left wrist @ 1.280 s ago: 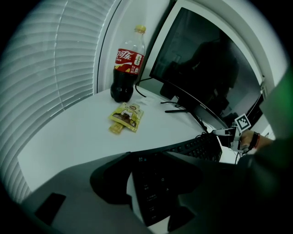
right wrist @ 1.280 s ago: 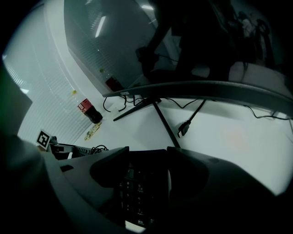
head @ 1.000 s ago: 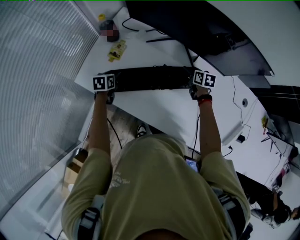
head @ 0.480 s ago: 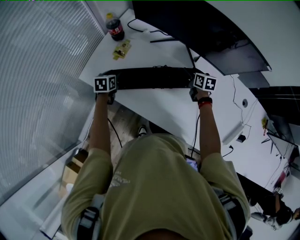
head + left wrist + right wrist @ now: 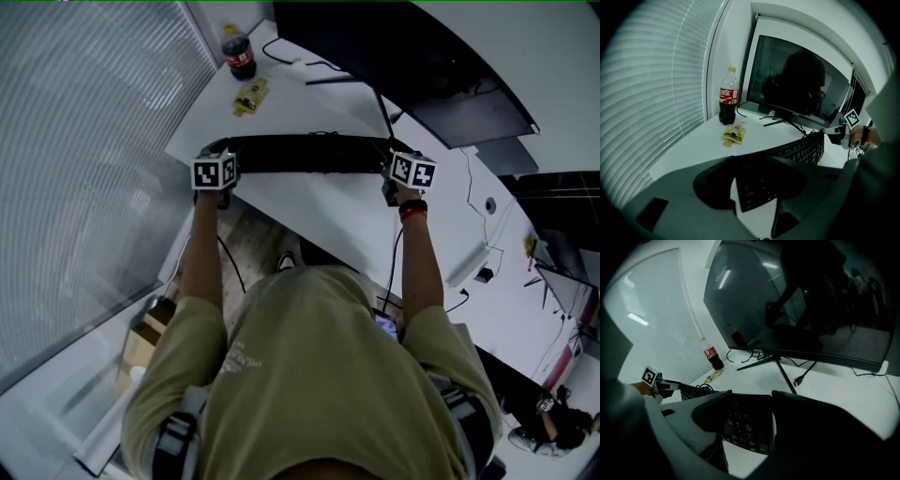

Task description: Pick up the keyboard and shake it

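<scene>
The left gripper [image 5: 754, 183] clamps one end of the black keyboard [image 5: 305, 155] and the right gripper [image 5: 749, 422] the other, holding it over the white desk [image 5: 323, 208] before the monitor [image 5: 394, 56].

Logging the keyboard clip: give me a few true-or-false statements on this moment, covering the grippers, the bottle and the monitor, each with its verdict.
1. The left gripper and the right gripper each clamp one end of the keyboard. True.
2. The screen shows a bright picture. False: the monitor is dark.
3. A yellow packet lies on the desk beside the bottle. True.
4. The bottle lies on its side. False: it stands upright.
</scene>
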The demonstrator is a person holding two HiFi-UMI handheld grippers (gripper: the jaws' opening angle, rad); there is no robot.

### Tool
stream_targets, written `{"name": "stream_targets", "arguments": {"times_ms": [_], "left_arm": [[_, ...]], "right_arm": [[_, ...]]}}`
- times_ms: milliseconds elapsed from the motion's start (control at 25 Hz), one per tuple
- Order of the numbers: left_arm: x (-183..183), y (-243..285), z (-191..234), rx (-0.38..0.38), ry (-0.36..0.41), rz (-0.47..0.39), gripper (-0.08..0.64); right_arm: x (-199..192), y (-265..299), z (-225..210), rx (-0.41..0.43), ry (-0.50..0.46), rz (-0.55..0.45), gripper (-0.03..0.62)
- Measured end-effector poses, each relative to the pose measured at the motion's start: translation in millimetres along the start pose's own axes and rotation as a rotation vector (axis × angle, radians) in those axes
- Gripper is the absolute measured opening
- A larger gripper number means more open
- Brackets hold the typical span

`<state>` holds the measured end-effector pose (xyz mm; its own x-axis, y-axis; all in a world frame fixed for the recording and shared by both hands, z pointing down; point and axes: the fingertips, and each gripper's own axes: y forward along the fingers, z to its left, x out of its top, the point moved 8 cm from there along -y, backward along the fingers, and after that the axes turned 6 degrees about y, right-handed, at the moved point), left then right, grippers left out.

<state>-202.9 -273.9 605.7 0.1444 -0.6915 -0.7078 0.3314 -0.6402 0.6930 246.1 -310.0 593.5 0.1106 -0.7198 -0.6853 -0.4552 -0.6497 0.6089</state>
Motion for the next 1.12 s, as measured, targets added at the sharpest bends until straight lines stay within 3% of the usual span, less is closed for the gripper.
{"name": "stream_targets", "arguments": {"times_ms": [440,1120], "left_arm": [[-6,-21,-12,0.019,0.05,-0.045,0.21],[-34,-56,-32,0.032,0.096,-0.045,0.196]], "right_arm": [[-10,-23,9,-0.015,-0.046,-0.035,0.27],[-33,-61,27,-0.053,-0.125,-0.056,0.268]]}}
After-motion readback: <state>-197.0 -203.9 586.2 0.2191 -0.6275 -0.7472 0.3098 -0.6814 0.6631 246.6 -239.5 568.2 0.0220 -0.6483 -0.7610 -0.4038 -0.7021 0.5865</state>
